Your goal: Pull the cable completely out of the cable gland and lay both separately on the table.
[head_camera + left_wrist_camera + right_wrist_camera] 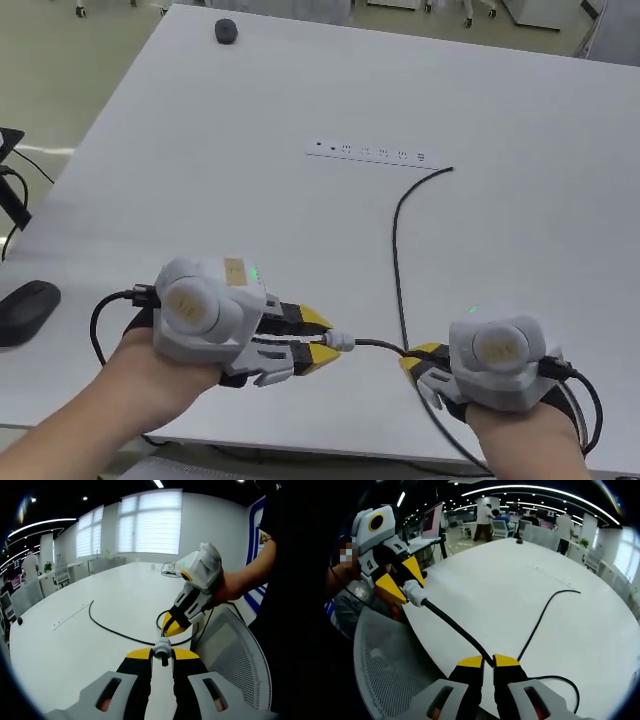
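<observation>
Jaws of left gripper [161, 660] pinching cable gland [340, 341]; right gripper [488, 661] jaws clamped on black cable [454, 625].

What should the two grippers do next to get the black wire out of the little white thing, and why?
Probably draw the right gripper straight away from the left gripper. The left one is shut on the white cable gland, the right one is shut on the black cable nearby, and the cable runs into the gland, so it isn't out yet.
</observation>
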`<state>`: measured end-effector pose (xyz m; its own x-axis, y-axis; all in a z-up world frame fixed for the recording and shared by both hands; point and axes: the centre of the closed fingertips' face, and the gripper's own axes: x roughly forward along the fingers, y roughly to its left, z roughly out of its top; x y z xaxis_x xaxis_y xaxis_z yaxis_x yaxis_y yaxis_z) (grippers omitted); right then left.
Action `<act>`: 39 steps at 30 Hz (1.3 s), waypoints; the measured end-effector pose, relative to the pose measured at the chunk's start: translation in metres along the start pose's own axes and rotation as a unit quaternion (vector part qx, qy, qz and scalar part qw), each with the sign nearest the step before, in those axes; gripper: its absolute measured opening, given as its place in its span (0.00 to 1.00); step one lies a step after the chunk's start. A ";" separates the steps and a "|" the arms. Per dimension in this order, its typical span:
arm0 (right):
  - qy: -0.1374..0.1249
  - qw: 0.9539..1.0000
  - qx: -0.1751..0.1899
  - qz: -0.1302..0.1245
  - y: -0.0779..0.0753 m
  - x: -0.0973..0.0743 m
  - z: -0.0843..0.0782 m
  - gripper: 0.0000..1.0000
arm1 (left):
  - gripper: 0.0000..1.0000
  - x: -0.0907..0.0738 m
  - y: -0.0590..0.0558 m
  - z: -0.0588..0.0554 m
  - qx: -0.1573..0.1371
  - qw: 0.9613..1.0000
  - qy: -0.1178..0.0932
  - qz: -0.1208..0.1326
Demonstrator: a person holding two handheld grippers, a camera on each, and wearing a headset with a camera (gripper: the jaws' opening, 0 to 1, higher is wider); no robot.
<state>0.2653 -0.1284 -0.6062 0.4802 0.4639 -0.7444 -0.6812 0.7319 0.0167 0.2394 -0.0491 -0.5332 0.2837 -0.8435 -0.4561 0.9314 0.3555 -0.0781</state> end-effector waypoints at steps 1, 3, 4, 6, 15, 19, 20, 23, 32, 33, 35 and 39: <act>-0.003 1.000 -0.004 -0.001 0.000 0.000 0.001 0.01 | 0.15 -0.001 0.000 0.000 0.001 1.000 0.000 -0.001; -0.009 1.000 -0.012 -0.003 0.000 -0.002 0.003 0.02 | 0.15 -0.001 0.001 0.001 0.005 1.000 0.000 -0.003; -0.013 1.000 -0.015 -0.004 -0.001 -0.003 0.004 0.02 | 0.15 -0.002 0.001 0.001 0.006 1.000 0.000 -0.003; -0.018 1.000 -0.022 -0.005 -0.002 -0.005 0.005 0.03 | 0.15 -0.002 0.003 0.003 0.003 1.000 -0.001 -0.004; -0.016 0.992 -0.128 -0.013 0.002 -0.011 0.010 0.10 | 0.15 0.000 -0.002 0.007 -0.006 1.000 -0.005 -0.007; -0.047 0.975 -0.218 -0.006 0.022 -0.018 0.031 0.16 | 0.15 0.000 -0.003 0.005 -0.009 1.000 -0.001 -0.009; -0.054 0.970 -0.235 0.003 0.031 -0.020 0.036 0.16 | 0.15 0.000 -0.003 0.004 -0.009 1.000 0.000 -0.010; -0.056 0.965 -0.258 0.010 0.043 -0.020 0.042 0.14 | 0.15 0.001 -0.003 0.004 -0.007 1.000 0.004 -0.011; -0.086 0.945 -0.314 0.026 0.064 -0.018 0.063 0.02 | 0.15 0.002 -0.001 0.009 -0.005 1.000 -0.001 -0.008; -0.087 0.943 -0.320 0.022 0.063 -0.018 0.064 0.01 | 0.15 0.003 -0.001 0.009 -0.005 1.000 -0.001 -0.008; -0.085 0.944 -0.317 0.025 0.062 -0.018 0.062 0.01 | 0.15 0.002 -0.001 0.009 -0.008 1.000 -0.003 -0.006; -0.088 0.945 -0.313 0.033 0.063 -0.016 0.060 0.00 | 0.15 0.002 -0.002 0.007 -0.008 1.000 0.001 -0.007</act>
<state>0.2473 -0.0596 -0.5536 0.4722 0.6138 -0.6327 -0.8799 0.2859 -0.3794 0.2394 -0.0543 -0.5277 0.2698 -0.8475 -0.4571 0.9317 0.3496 -0.0982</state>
